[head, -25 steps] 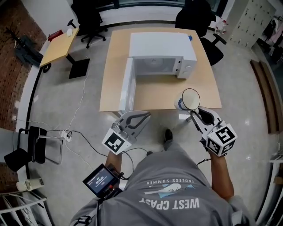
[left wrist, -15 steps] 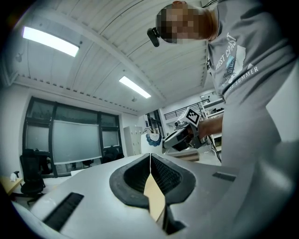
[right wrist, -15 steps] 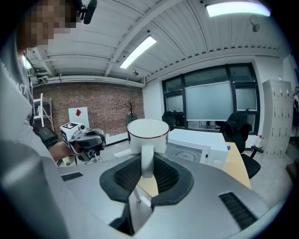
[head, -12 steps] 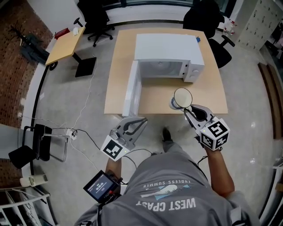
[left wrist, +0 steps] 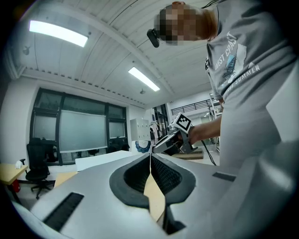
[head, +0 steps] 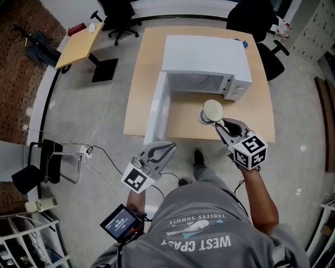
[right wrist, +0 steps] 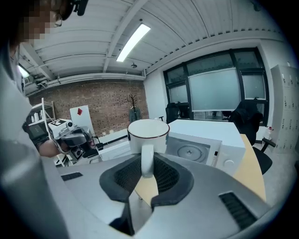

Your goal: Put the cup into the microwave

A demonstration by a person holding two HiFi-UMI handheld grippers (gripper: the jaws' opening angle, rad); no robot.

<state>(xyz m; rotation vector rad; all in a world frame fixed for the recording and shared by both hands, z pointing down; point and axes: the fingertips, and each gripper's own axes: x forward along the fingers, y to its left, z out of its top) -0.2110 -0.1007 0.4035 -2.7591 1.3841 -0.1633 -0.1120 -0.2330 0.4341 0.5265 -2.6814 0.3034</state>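
Note:
A white cup [head: 212,111] [right wrist: 148,136] hangs upright over the wooden table, just in front of the white microwave [head: 205,60] [right wrist: 201,142]. My right gripper [head: 222,126] [right wrist: 146,172] is shut on the cup's handle. The microwave door [head: 157,111] stands swung open to the left, and the round turntable inside shows in the right gripper view. My left gripper [head: 165,148] [left wrist: 150,163] is shut with nothing in it, held off the table's near edge close to the door's end.
The wooden table [head: 142,89] carries the microwave. Black office chairs [head: 251,15] stand behind it. A small side table [head: 79,44] is at the far left. Cables [head: 99,137] trail on the floor, and a handheld screen [head: 121,221] hangs at the person's left.
Both grippers moved forward toward the microwave. The right one carried the cup from the table's near edge to over the tabletop, right before the opening.

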